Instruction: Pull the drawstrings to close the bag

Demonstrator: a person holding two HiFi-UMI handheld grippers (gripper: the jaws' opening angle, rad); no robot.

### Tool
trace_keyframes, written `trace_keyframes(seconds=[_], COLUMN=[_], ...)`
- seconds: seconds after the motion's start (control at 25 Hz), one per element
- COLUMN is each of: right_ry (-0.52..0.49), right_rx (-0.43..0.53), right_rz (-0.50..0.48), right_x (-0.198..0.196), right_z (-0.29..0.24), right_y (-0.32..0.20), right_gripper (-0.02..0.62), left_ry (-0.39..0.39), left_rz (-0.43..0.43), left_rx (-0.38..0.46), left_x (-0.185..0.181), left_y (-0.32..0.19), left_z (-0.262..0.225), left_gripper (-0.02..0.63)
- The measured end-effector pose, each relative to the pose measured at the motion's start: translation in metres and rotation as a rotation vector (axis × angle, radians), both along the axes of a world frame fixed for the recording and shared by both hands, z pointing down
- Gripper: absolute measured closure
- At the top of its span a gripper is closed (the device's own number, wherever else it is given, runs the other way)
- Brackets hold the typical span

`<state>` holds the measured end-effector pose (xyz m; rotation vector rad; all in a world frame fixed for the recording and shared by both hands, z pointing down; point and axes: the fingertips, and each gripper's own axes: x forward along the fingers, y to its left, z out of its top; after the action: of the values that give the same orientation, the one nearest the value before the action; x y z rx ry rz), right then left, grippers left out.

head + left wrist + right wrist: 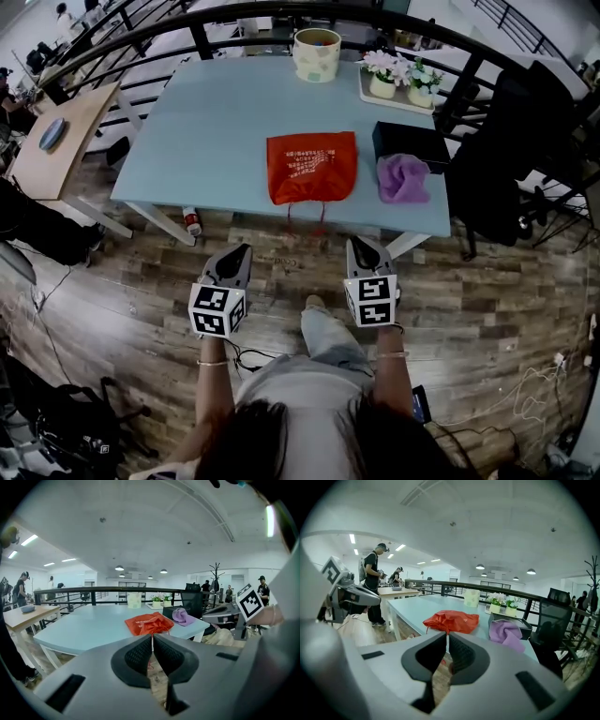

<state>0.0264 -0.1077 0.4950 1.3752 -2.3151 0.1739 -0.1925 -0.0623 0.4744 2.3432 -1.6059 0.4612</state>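
Observation:
An orange drawstring bag point(312, 167) lies flat near the front edge of the light blue table point(216, 122). Its thin drawstrings point(305, 220) hang over that edge. Both grippers are held low over the wooden floor, short of the table and apart from the bag. My left gripper point(242, 251) points at the bag from the front left, and my right gripper point(361, 246) from the front right. In the left gripper view the jaws point(152, 637) stand shut and empty, with the bag point(149, 623) beyond them. In the right gripper view the jaws point(447, 637) meet with nothing between them, the bag point(452, 620) ahead.
A purple cloth point(403, 178) lies right of the bag, against a black box point(411, 142). A patterned cup point(317, 54) and a tray of potted flowers point(398, 80) stand at the far edge. A black chair point(506, 141) is at the right, a wooden table point(66, 136) at the left.

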Motion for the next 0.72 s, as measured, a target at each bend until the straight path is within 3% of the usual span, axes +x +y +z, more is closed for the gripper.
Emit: trace_keyframes(seconds=[0.28, 0.72], right_ry=[-0.022, -0.001], right_rx=[0.08, 0.225], right_rz=[-0.016, -0.046], right_x=[-0.005, -0.01], right_z=[-0.021, -0.061], right_y=[0.037, 0.084], right_gripper=[0.569, 0.571], left_ry=[0.035, 0.003], left_rz=[-0.014, -0.016], left_rx=[0.06, 0.162], left_x=[0.003, 0.012], left_y=[0.04, 0.087], left_z=[-0.025, -0.063], left_gripper=[0.584, 0.585])
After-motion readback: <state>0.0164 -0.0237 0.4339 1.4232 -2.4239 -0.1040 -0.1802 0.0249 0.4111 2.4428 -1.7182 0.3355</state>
